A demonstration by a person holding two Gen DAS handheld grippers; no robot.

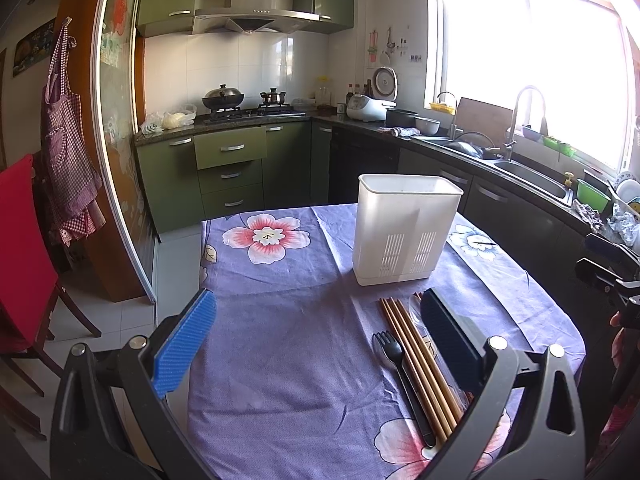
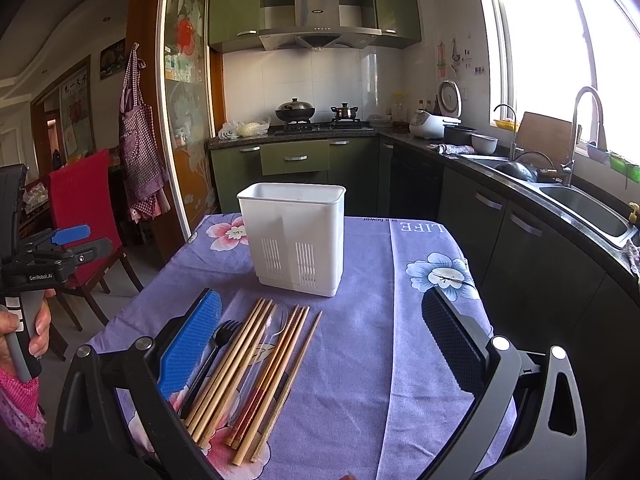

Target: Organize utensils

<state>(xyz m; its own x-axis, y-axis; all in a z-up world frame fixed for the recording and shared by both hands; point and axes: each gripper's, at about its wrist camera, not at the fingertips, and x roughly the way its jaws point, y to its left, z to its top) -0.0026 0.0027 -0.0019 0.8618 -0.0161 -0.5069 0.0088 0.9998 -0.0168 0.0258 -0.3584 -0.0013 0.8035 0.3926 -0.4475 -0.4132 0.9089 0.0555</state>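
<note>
A green-cabinet kitchen with a range hood, a stove carrying two pots, a sink under a bright window and a red chair surrounds a table covered in a purple floral tablecloth [image 1: 288, 320].

From the left wrist view, a white utensil holder [image 1: 406, 228] stands upright on the cloth, its slotted side facing the camera. Nearer than the holder, just in front of its base, lie the wooden chopsticks [image 1: 416, 364] in a bundle, with a black fork [image 1: 394, 356] touching their left side, tines pointing toward the holder. A clear spoon [image 1: 416, 308] shows beside them, mostly hidden by the dark pad. The left gripper [image 1: 318, 340] hangs over the cloth with its fingers wide apart and nothing between them.

From the right wrist view, the same utensil holder [image 2: 296, 236] stands mid-table. In front of it the chopsticks [image 2: 248, 368] fan out on the tablecloth [image 2: 380, 360], a clear spoon [image 2: 272, 332] lying among them and the black fork [image 2: 218, 344] at their left edge, partly behind the blue pad. The right gripper [image 2: 320, 340] is spread wide, holding nothing. Left of the holder, off the table edge, the left gripper [image 2: 68, 240] appears, gripped by a hand [image 2: 24, 332].
</note>
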